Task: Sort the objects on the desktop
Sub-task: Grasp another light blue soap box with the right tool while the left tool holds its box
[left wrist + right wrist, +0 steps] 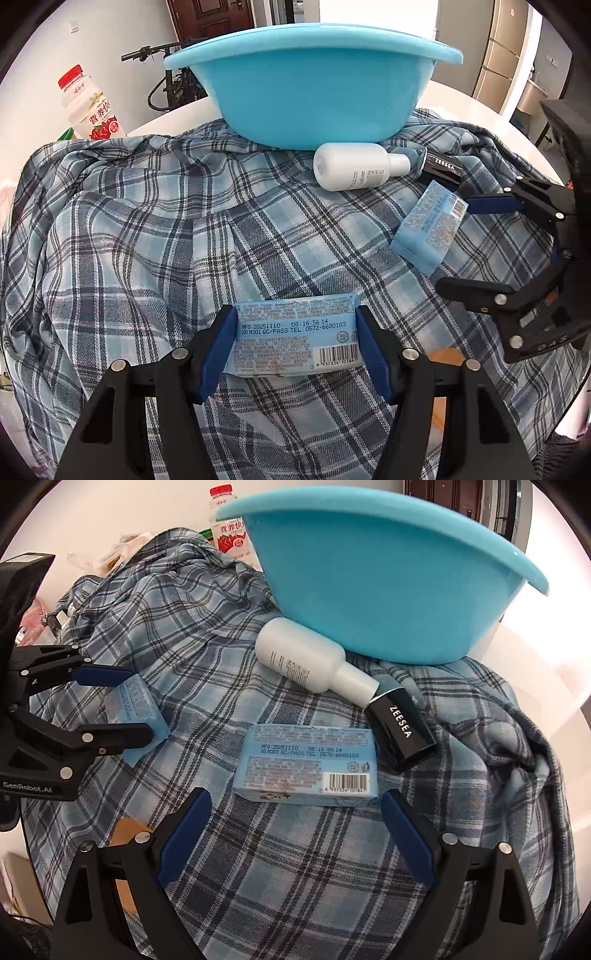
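Note:
My left gripper (296, 325) is shut on a light-blue wipes pack (297, 334), its blue pads pressing both ends. It also shows in the right wrist view (127, 705) at the left. A second wipes pack (308, 762) lies on the plaid cloth just ahead of my right gripper (295, 812), which is open and empty around it; the pack shows at the right in the left wrist view (428, 229). A white bottle (303, 659) and a black ZEESEA tube (400, 727) lie on their sides beside the blue basin (373, 590).
A plaid shirt (147, 229) covers the white table (491, 118). A red-capped drink bottle (90, 107) stands at the far left behind the cloth. The basin (314, 88) stands at the back centre.

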